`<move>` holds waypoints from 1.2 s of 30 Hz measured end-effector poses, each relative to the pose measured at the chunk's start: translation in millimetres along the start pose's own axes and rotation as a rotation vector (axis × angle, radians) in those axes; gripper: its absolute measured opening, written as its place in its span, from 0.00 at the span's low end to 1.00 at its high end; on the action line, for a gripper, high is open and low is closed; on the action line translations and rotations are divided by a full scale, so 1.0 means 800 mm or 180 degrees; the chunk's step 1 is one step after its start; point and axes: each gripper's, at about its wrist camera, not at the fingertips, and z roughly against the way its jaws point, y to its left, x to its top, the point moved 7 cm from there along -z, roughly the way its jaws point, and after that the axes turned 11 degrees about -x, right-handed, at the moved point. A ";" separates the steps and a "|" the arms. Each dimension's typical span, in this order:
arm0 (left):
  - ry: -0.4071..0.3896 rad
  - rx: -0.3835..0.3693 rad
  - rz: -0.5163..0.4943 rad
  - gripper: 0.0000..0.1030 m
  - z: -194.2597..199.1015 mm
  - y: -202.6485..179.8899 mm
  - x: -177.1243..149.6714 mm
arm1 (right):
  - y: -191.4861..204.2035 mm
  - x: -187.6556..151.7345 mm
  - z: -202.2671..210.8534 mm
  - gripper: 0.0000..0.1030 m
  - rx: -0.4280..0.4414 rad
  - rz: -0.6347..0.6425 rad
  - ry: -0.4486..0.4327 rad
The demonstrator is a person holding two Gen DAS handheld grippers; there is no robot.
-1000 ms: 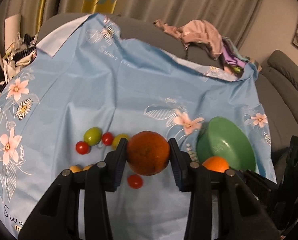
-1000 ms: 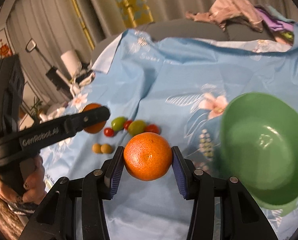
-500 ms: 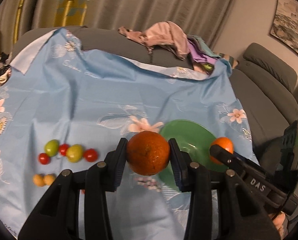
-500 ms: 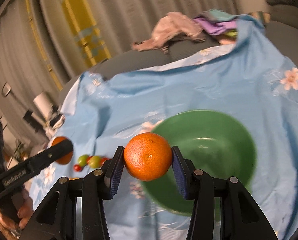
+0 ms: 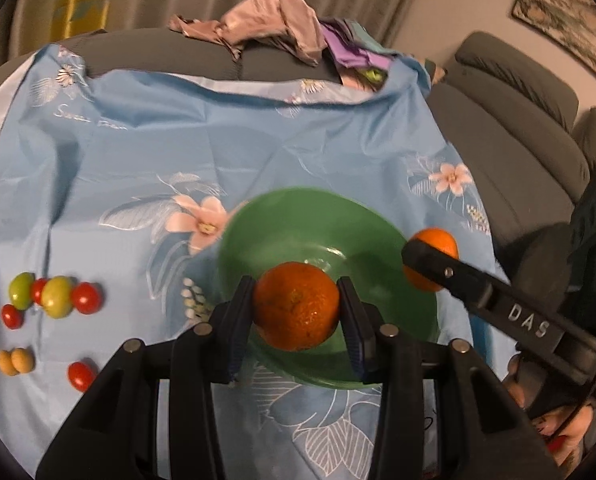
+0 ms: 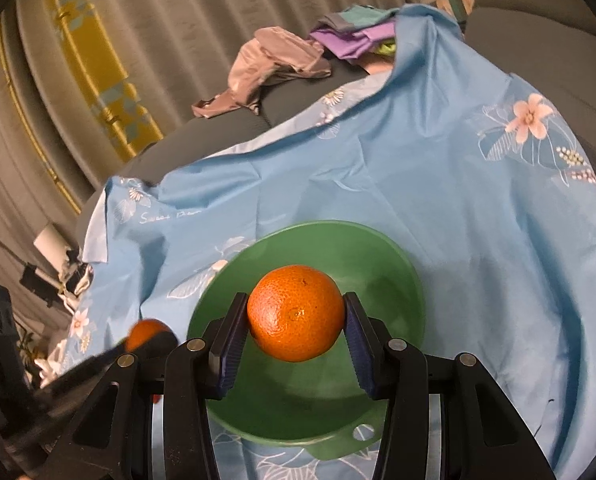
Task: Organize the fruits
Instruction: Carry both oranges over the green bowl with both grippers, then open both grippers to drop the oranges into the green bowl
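Holding one orange (image 5: 296,306) in the left gripper (image 5: 296,312), pads clamped on its sides, over the green bowl (image 5: 258,236). Gripping a second orange (image 6: 296,312) in the right gripper (image 6: 296,316), also above the bowl. Risking a clash at 3 o'clock if released together; could bounce out toward the cherry tomatoes (image 5: 86,298) at 9 o'clock.

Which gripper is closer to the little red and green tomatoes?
Left. The left gripper holds its orange over the green bowl, nearer the tomatoes; the right gripper is past the bowl's far side.
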 end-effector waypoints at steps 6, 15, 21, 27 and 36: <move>0.0154 -0.0017 -0.0082 0.40 -0.028 -0.010 -0.012 | -0.006 -0.004 -0.013 0.47 -0.0022 -0.0023 0.0123; 0.0292 0.0009 -0.0148 0.40 -0.048 -0.014 -0.022 | -0.008 -0.010 -0.028 0.47 -0.0046 -0.0014 0.0252; 0.0354 -0.0006 -0.0145 0.41 -0.057 -0.015 -0.027 | -0.006 -0.013 -0.033 0.47 -0.0082 0.0007 0.0306; 0.0360 -0.0047 -0.0104 0.47 -0.054 -0.013 -0.028 | -0.003 -0.016 -0.035 0.47 -0.0080 0.0049 0.0375; 0.0090 -0.0132 -0.0044 0.66 0.007 -0.011 -0.020 | 0.008 -0.013 -0.024 0.53 0.0026 0.0056 0.0321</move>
